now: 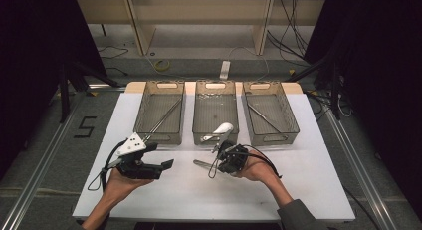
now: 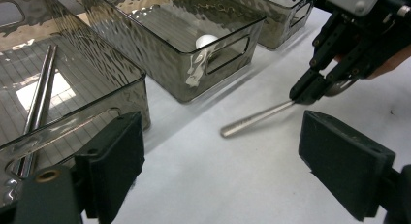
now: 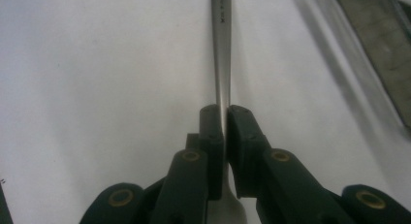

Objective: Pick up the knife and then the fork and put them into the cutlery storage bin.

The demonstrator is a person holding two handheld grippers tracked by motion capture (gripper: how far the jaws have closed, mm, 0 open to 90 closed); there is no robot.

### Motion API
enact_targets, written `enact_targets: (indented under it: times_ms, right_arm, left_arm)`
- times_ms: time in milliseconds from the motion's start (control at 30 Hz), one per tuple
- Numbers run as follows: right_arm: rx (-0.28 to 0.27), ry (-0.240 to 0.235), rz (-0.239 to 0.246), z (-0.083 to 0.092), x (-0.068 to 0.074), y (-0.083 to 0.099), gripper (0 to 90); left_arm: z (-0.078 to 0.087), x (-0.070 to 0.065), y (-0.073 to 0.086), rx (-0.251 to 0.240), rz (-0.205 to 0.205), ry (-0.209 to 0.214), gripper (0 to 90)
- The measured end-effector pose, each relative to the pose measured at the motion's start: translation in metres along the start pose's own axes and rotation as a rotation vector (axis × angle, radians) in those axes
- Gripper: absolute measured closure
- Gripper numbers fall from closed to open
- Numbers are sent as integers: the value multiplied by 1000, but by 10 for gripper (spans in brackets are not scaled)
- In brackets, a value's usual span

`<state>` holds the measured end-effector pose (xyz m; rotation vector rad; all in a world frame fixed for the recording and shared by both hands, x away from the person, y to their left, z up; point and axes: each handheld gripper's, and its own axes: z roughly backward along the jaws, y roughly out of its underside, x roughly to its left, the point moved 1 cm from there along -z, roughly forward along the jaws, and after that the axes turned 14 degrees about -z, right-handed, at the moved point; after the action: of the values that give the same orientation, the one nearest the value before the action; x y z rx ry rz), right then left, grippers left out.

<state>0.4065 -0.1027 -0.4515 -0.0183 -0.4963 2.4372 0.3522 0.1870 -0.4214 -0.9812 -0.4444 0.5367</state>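
Observation:
My right gripper (image 1: 217, 163) is shut on a slim metal utensil (image 1: 201, 164), whose handle sticks out to the left just above the white board. In the right gripper view the jaws (image 3: 225, 122) pinch the shiny handle (image 3: 222, 49) between their pads. My left gripper (image 1: 166, 164) is held low at the front left with its jaws wide apart and nothing between them (image 2: 228, 161). Ahead of it I see the right gripper (image 2: 310, 88) with the metal handle (image 2: 257, 117) in its tips.
Three clear grey bins stand in a row at the back of the white board (image 1: 199, 195). The left bin (image 1: 157, 137) holds thin metal rods (image 2: 39, 98), the middle bin (image 1: 215, 108) a white-ended utensil (image 1: 222, 129), and the right bin (image 1: 272, 136) a metal rod.

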Motion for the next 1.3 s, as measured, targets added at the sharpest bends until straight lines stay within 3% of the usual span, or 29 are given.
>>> enact_targets:
  times_ms: [467,900,1033,1300]
  right_arm:
    - [-70,18,-15,19,-5,3,855]
    - [-173,58,-23,59,-10,4,855]
    - [-216,82,-37,75,-18,4,855]
    - [-277,129,-116,97,-48,4,855]
  left_arm:
    - [0,1,0,2,-1,0,160]
    - [0,2,1,3,0,-2,160]
    - [0,2,1,1,0,-3,160]
    - [1,3,1,-18,14,4,159]
